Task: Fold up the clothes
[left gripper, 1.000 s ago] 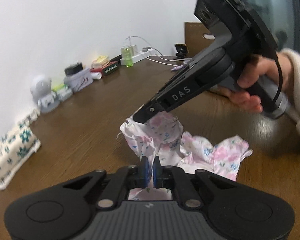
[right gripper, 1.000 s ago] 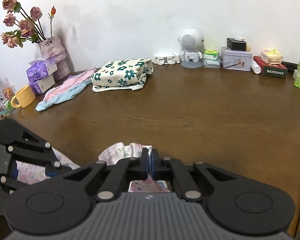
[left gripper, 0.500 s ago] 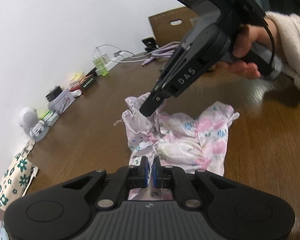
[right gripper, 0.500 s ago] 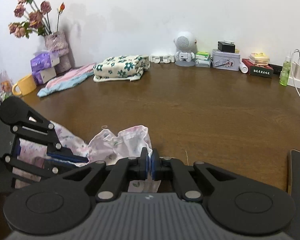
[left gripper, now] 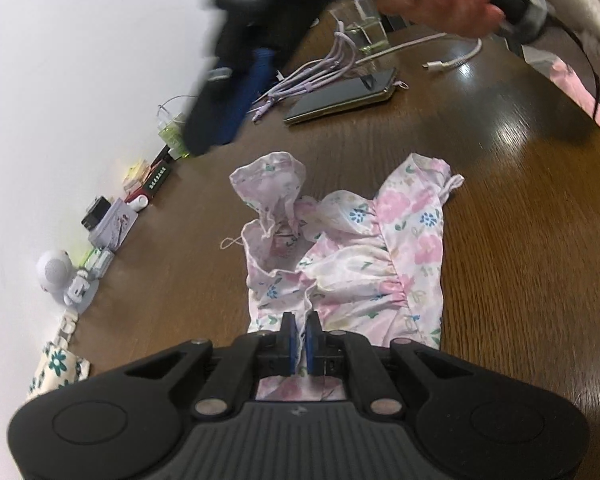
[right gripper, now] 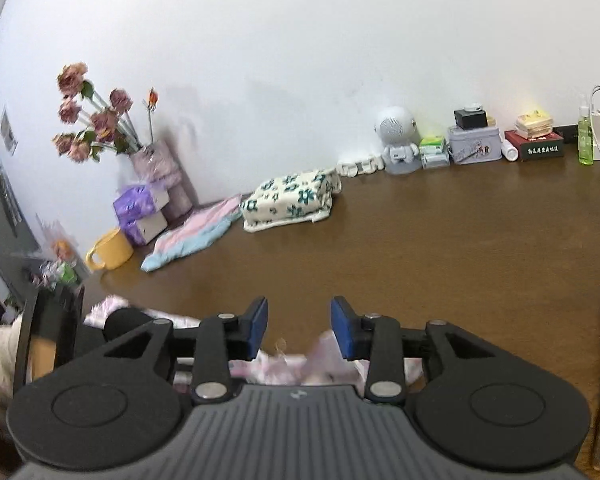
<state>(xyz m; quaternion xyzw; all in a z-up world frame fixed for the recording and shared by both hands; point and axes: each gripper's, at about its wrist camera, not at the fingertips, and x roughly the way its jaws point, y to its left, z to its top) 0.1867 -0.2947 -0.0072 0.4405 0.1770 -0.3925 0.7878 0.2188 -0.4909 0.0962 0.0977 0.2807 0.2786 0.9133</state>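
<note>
The floral garment (left gripper: 352, 264) lies crumpled on the brown table (left gripper: 500, 240), filling the centre of the left wrist view, and its long axis runs straight away from the left gripper (left gripper: 299, 334): from the bunched hem at the bottom centre of the frame up toward two ruffled ends at mid-frame, one at centre left and one at centre right. The left gripper is clenched on that near hem, its blue pads pressed together with pink cloth caught between them, so this hand is the nearer one and anchors the garment's close end. The right gripper (right gripper: 299, 330) is released, its jaws standing wide apart and holding nothing; in its own view only a sliver of pink cloth shows at the bottom centre, just beyond and below the pads. In the left wrist view it appears as a dark blur in the upper left, above the table and clear of the far ruffles. The coming move probably turns on that free hand reaching a far end of the garment, well apart from the pinned hem.
</note>
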